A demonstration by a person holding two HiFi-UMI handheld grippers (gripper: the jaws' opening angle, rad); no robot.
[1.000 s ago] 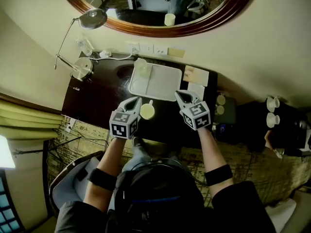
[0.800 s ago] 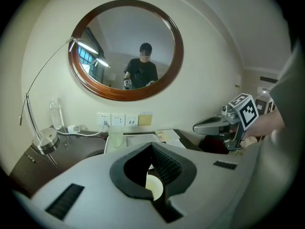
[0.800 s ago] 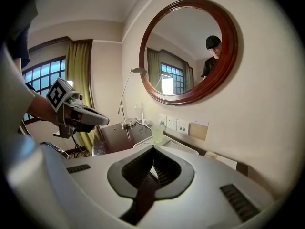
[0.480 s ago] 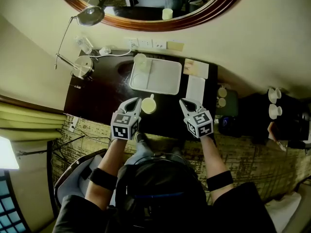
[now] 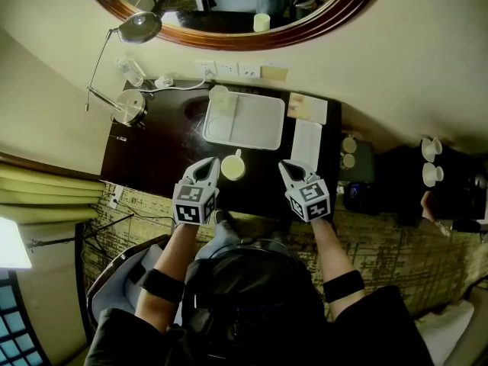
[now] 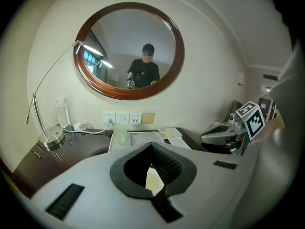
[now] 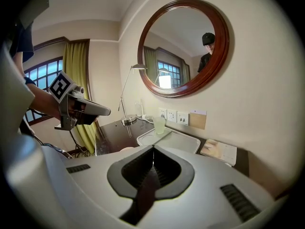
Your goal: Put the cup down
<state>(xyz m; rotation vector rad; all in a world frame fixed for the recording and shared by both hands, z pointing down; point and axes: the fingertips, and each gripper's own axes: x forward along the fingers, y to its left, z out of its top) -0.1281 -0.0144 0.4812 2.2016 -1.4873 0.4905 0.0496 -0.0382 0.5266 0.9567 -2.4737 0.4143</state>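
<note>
Dark desk [image 5: 164, 139]: cup [image 5: 232, 168] standing free; right hand-held gripper [image 5: 283, 166] pulled back, shut.

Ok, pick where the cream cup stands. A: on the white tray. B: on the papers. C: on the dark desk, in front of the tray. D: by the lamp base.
C: the cup stands on the dark desk, just short of the white tray's near edge.

The cup [image 5: 232, 169] stands on the desk [image 5: 162, 145] before the tray [image 5: 255, 126].
</note>
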